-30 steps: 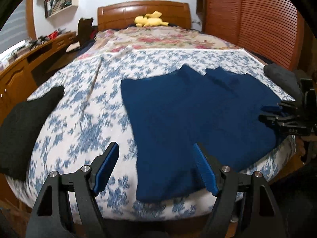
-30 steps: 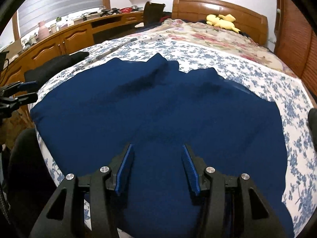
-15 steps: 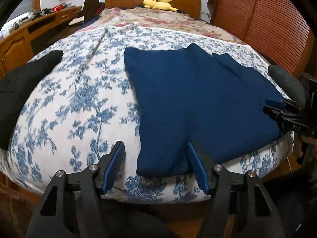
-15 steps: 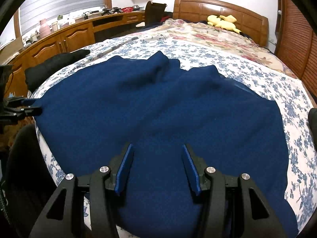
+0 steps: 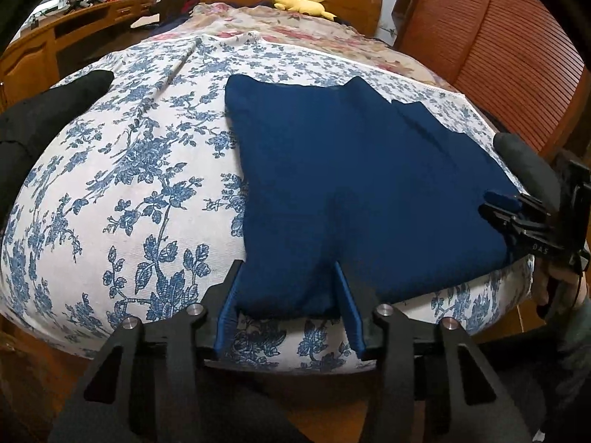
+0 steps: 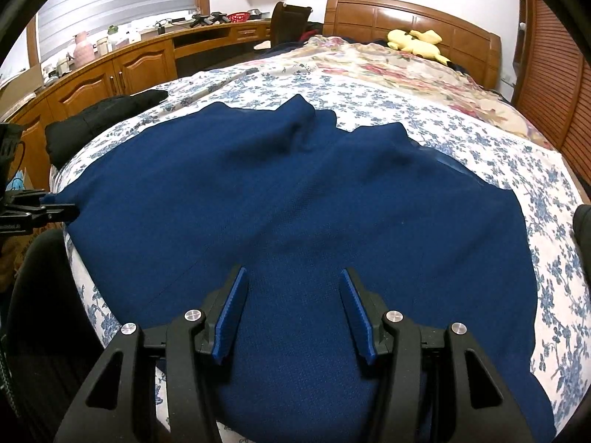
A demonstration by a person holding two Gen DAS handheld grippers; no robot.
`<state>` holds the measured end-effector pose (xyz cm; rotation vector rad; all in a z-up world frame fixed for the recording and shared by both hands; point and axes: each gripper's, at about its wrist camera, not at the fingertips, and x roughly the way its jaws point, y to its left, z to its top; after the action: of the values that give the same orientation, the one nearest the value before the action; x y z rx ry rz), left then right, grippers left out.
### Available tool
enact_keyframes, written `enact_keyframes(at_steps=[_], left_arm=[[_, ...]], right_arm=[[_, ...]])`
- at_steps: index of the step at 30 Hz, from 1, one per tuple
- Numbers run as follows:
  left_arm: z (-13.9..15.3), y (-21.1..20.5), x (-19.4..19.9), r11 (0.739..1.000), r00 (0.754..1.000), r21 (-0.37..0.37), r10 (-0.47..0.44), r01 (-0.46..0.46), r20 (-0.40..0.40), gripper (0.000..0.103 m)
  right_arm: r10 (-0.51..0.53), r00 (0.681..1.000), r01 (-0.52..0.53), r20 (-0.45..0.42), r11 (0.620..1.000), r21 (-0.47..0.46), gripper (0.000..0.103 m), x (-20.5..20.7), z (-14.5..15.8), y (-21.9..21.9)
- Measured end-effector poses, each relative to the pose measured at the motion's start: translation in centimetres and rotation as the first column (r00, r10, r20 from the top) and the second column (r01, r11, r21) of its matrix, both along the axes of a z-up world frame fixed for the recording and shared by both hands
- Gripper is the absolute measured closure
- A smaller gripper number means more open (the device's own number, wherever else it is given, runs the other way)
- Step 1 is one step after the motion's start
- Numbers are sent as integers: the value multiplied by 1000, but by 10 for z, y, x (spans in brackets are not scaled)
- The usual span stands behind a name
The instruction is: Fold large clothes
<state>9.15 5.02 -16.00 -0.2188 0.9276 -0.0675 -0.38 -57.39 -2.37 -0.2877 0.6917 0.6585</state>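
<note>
A large navy blue garment (image 5: 351, 184) lies spread flat on the bed's blue-flowered sheet (image 5: 129, 184). My left gripper (image 5: 290, 295) is at the bed's near edge. Its jaws are closing, and the garment's near left corner lies between the pads without being pinched. In the right wrist view the left gripper (image 6: 62, 208) shows at the garment's (image 6: 295, 203) left corner. My right gripper (image 6: 293, 295) stands open, low over the garment's near hem, with flat cloth between its fingers. In the left wrist view the right gripper (image 5: 495, 208) sits at the garment's right edge.
A black garment (image 5: 44, 110) lies on the bed's left side and a dark grey bundle (image 5: 524, 162) at its right edge. A yellow plush toy (image 5: 303, 2) rests by the wooden headboard. A wooden desk (image 6: 110, 70) runs along the left, slatted wooden doors (image 5: 498, 37) along the right.
My left gripper has come down to the bed's edge and rolled a little. Its jaws have narrowed around the garment's near corner. The right gripper has kept still.
</note>
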Motion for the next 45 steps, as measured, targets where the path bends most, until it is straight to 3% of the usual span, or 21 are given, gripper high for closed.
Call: enact_keyframes(at_steps=[5,6,7,8,12,18,24,28,34,39,45], left_arm=[[1,2,10,1000,999,-27,15,-16,-44,54],[3,1,11,1000,999,-27,14,-15,-48,59],[5,-1,11,999,999,-30,10,-11,-48,74],[8,-3,11,1000,999,-29,7,-8,-46,82],[39,-22,10,999,1000,47,-8,7,20,91],[96,-68,28,989,983,119,-106,88,151,93],[133,-155,61,956,931,174,-272,235,242,94],[140,-225,86,920,884,176,-387,350,263,94],[130,-290,99,869,831,137,-494,475,255,95],[117,-302,103,861,832,162,-507,482,226,95],[123,-284,99,883,849,176,-468,436,245,94]], right_arm=[[8,1000,-8,-8,1000,1,49,2,2,-2],[9,1000,-9,-9,1000,1,49,2,3,-3],[10,1000,-10,-7,1000,-1,49,2,4,-3],[12,1000,-12,-5,1000,-2,49,2,4,-4],[15,1000,-15,-1,1000,6,49,-1,7,-11],[-40,999,39,28,998,41,49,-4,18,-47],[-138,990,134,30,986,98,49,-6,23,-101],[-199,980,195,19,972,131,49,-10,20,-136],[-251,968,250,-12,958,139,49,-16,11,-167],[-256,967,254,-3,956,149,49,-21,18,-176],[-243,970,238,13,958,160,49,-20,27,-171]])
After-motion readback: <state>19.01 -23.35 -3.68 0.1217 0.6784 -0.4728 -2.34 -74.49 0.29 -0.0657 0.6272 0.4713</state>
